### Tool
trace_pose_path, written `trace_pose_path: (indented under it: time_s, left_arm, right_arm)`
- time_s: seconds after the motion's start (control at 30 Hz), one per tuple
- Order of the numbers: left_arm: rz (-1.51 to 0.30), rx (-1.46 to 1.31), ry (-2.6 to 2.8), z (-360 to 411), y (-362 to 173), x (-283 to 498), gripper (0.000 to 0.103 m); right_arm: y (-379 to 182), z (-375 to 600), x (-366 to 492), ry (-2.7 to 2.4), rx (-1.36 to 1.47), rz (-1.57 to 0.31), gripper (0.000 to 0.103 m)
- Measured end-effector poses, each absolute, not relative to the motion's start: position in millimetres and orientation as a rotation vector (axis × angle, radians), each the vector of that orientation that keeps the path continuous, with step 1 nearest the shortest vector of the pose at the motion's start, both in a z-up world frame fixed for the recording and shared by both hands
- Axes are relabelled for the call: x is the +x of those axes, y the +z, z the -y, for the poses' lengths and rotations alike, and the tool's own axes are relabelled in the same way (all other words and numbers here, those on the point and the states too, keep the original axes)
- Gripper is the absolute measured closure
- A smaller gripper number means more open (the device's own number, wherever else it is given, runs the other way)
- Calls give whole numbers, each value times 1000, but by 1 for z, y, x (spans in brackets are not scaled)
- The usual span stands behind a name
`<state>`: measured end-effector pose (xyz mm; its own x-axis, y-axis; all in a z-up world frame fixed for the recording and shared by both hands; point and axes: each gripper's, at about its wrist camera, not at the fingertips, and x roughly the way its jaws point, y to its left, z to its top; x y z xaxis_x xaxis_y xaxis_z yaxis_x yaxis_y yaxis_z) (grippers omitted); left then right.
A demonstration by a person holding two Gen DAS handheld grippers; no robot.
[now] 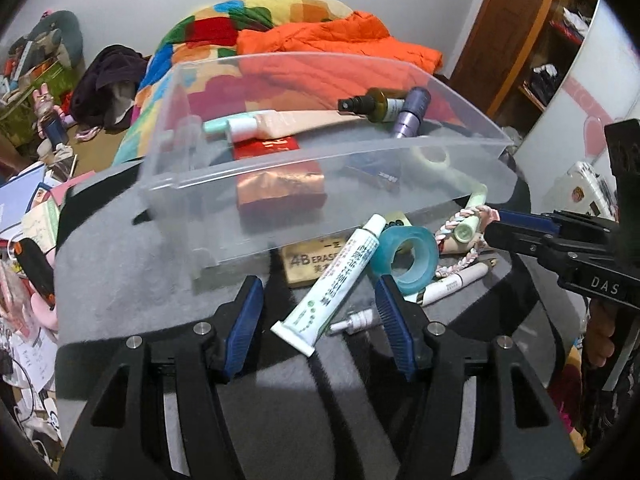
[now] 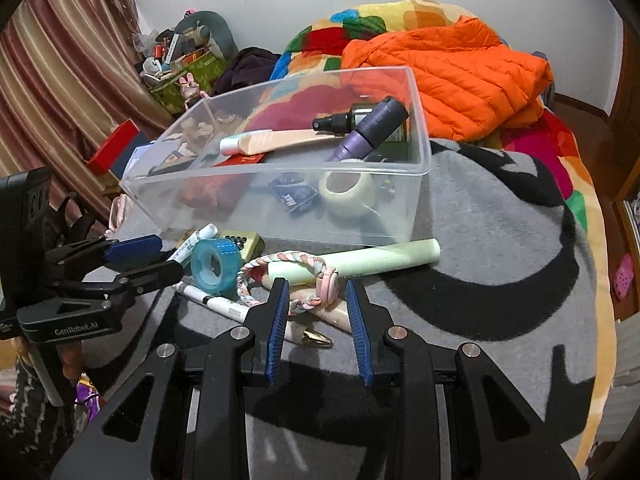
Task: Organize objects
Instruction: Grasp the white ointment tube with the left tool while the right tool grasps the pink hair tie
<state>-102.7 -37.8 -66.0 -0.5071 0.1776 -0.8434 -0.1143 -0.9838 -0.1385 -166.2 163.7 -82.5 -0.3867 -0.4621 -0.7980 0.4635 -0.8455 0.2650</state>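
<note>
Open left tool [image 1: 318,308] over ointment tube [image 1: 330,284]

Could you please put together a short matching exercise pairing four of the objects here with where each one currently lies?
Things:
1. purple bottle
2. blue tape roll
3. white ointment tube
4. braided bracelet

Places:
A. between the left gripper's open fingers, on the grey blanket
B. inside the clear bin, leaning on its wall
C. ahead of the right gripper, draped over the pale green tube
D. outside the bin, standing on edge

Pairs: 1-B, 2-D, 3-A, 4-C
</note>
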Motion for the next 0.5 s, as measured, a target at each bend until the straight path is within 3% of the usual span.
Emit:
trace_pose_path:
  time_s: [0.17, 0.23, 0.37, 0.5]
  left_arm:
    - [100, -1466, 2595, 32, -73, -105, 45]
    - [108, -1455, 2594, 33, -72, -103, 53]
    - [119, -1446, 2596, 35, -72, -97, 73]
    - [117, -1441, 2600, 34, -71, -87, 82]
  right_arm:
    - [-88, -162, -170, -2242, 1290, 11, 78]
    - [-88, -160, -167, -2248, 1279, -1, 89]
    - [-83, -160, -160, -2253, 1244, 0, 92]
    - [-72, -159, -152, -2251, 1205, 6, 92]
